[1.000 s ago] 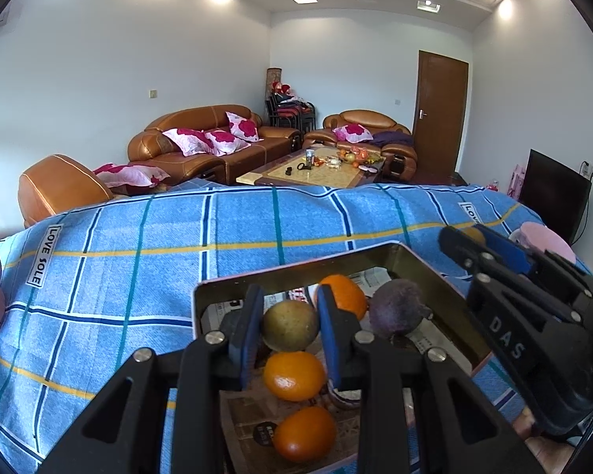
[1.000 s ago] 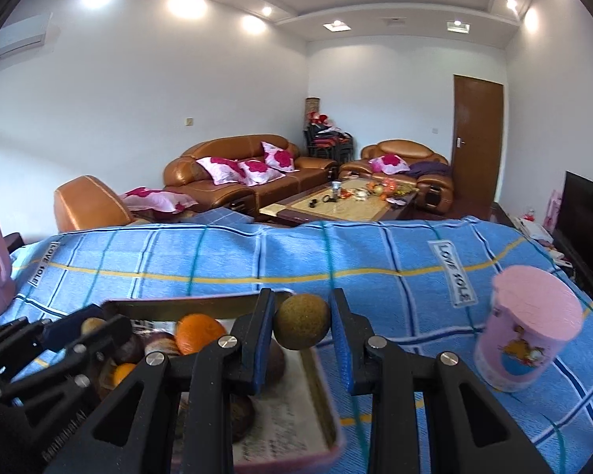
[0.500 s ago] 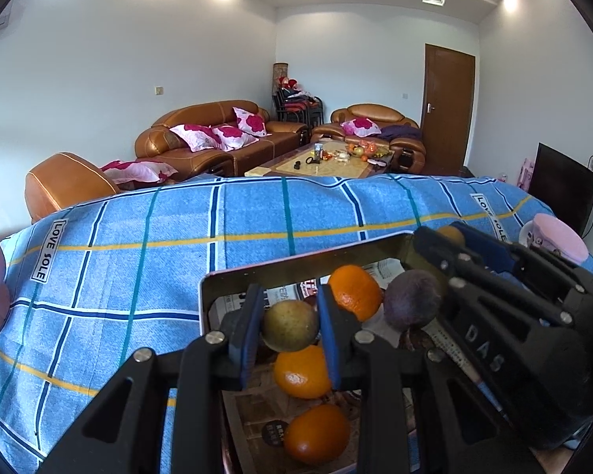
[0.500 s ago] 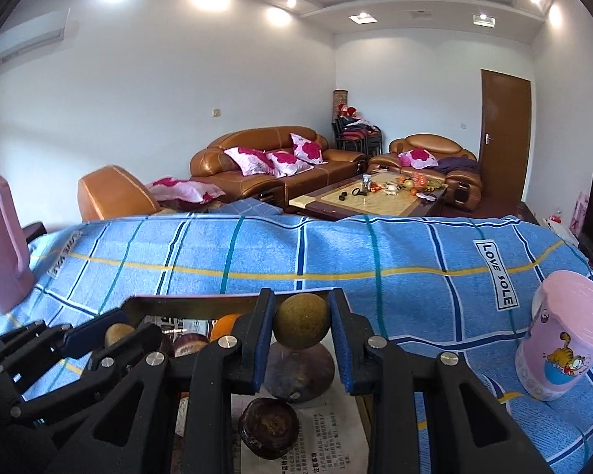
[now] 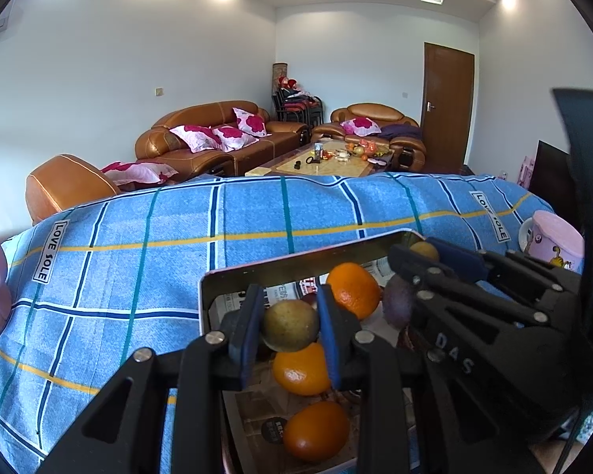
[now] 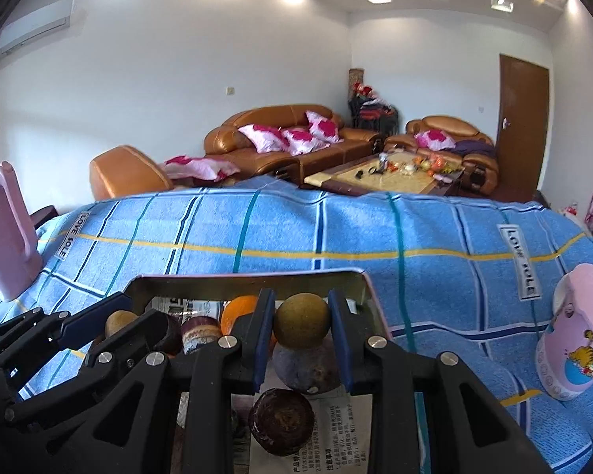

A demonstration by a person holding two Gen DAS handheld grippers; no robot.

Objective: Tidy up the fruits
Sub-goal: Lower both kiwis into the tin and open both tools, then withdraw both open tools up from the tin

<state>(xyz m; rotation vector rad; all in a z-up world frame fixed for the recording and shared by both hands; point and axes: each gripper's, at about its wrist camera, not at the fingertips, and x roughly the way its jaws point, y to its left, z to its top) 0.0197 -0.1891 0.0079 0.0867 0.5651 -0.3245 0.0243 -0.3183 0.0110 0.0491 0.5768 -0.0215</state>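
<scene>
Holding one brown fruit [image 5: 289, 324] in my left claw [image 5: 289, 330], another [image 6: 301, 320] in my right claw [image 6: 301, 326], both pinched tight directly above the tray [image 6: 249, 281], oranges [image 5: 301, 369] beneath the left.

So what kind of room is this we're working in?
Most likely a home living room: brown leather sofas with pink cushions, a cluttered coffee table, and a television at the right.

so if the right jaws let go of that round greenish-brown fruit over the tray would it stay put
Probably not. The round greenish-brown fruit looks smooth and ball-shaped, so it would likely roll. Below it lie a dark purple fruit and flat newspaper lining, so it may bounce aside, though the metal tray has raised walls that should contain it.
</scene>
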